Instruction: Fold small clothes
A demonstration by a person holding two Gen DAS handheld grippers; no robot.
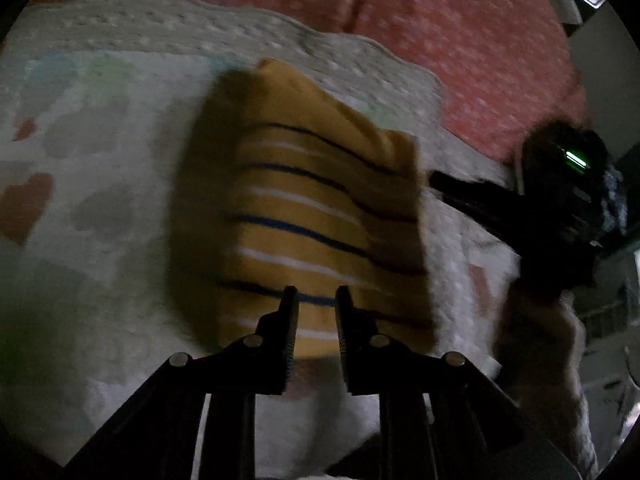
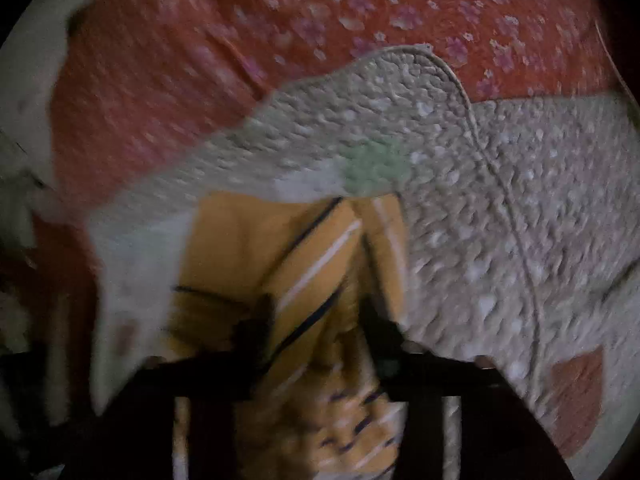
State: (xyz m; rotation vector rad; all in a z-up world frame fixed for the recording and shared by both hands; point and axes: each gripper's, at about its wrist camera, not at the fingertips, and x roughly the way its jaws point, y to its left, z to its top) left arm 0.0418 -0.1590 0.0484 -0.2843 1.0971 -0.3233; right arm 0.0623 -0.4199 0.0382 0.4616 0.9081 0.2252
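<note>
A small mustard-yellow garment [image 1: 304, 216] with dark blue and white stripes lies folded into a rough rectangle on a white quilted blanket [image 1: 100, 208]. My left gripper [image 1: 317, 300] hovers over its near edge, jaws a little apart, holding nothing. My right gripper [image 1: 436, 180] reaches in from the right, its tips at the garment's right edge. In the blurred right wrist view the garment [image 2: 312, 272] lies between the open fingers of the right gripper [image 2: 316, 312]; whether they touch it is unclear.
The white blanket [image 2: 500, 208] has a scalloped edge and faint heart patches, and lies on a red floral bedspread [image 1: 440, 32], which also shows in the right wrist view [image 2: 240, 40]. Dim room clutter sits at the far right edge [image 1: 616, 320].
</note>
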